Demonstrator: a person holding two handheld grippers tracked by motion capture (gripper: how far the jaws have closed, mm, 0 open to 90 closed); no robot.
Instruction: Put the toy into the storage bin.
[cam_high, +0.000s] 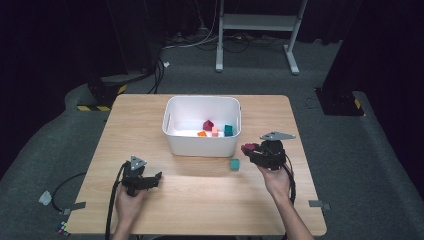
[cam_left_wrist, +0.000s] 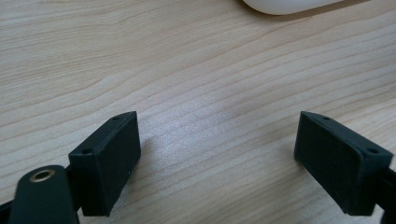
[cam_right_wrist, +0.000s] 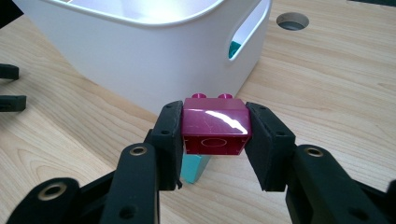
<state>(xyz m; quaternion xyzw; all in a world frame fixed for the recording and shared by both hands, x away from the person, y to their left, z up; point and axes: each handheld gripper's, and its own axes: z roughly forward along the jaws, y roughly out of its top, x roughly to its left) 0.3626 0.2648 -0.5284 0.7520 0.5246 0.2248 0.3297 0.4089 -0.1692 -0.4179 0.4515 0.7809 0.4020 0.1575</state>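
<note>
High view: wood table (cam_high: 200, 200), white bin (cam_high: 202, 145) at centre-back w/ a few small blocks inside (dark red, orange, pink, teal). Right gripper (cam_high: 248, 149) sits just R of the bin's front corner, clamped on a magenta block (cam_high: 247, 147), held above the table near the bin wall. One teal block (cam_high: 234, 164) lies loose on the table just below-left of that gripper, apart from the bin. Left gripper (cam_high: 159, 176) is low over bare table, front-left of the bin, nothing in it.

Left gripper view: left gripper (cam_left_wrist: 217, 158) jaws spread wide, only wood grain between them; bin edge cut off at the top of frame.

Right gripper view: right gripper (cam_right_wrist: 214, 140) pads squeeze the magenta block (cam_right_wrist: 215, 126) on its two side faces, studs pointing away toward the bin (cam_right_wrist: 154, 60). Teal block (cam_right_wrist: 194, 169) peeks out under it, mostly covered. Handle slot in the bin wall shows a bit of teal inside.

Handling, my guess: block is hard glossy plastic, light, stiff, not fragile; smooth faces could slip, so flat opposite sides w/ the pads centred is the right hold, as it is now.

Hard to tell: block's underside and far face hidden; the shapes of the blocks in the bin are too small to read in the high view; can't tell if magenta block touches the teal one below.
</note>
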